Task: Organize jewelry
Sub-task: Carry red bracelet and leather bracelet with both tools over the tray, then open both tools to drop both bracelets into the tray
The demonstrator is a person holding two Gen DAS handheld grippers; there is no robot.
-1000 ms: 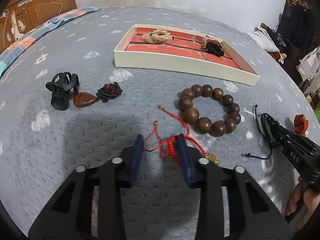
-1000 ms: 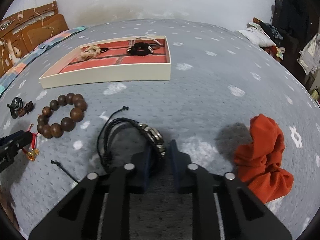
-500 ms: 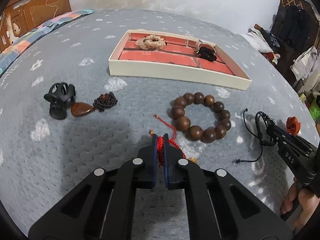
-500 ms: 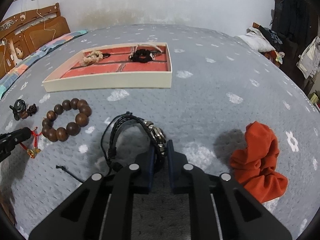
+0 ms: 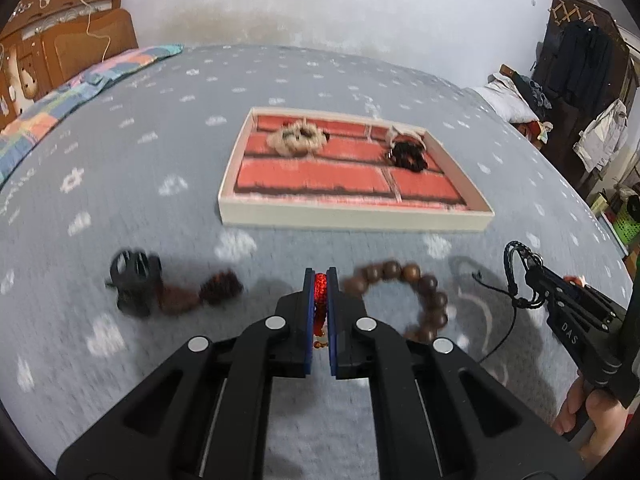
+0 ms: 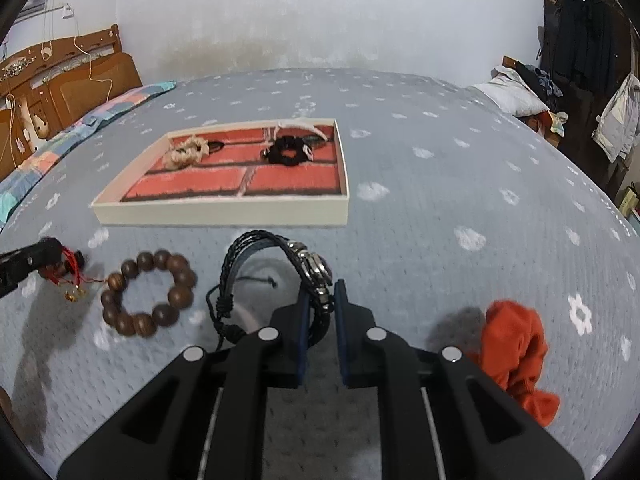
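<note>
My left gripper (image 5: 320, 276) is shut on a red cord bracelet (image 5: 320, 294), lifted off the grey bedspread; from the right wrist view that bracelet (image 6: 72, 272) dangles with a small gold charm. My right gripper (image 6: 320, 292) is shut on a black braided leather bracelet (image 6: 256, 240) with a metal clasp, also raised. The cream tray (image 5: 352, 216) with a red brick-pattern floor lies beyond, holding a beige scrunchie (image 5: 296, 140) and a black scrunchie (image 5: 406, 154). A brown wooden bead bracelet (image 6: 148, 292) lies on the bedspread between the grippers.
A black hair claw (image 5: 134, 280) and a dark beaded piece with a brown pendant (image 5: 200, 294) lie left. An orange scrunchie (image 6: 516, 348) lies right. A wooden headboard (image 6: 64, 80) stands far left, hanging clothes (image 6: 584, 40) far right. A hand (image 5: 592, 412) holds the right gripper.
The left jaws shut on the red cord bracelet and lifted it. The right gripper rose with the black leather bracelet. Both views climbed, so the tray looks farther below.
</note>
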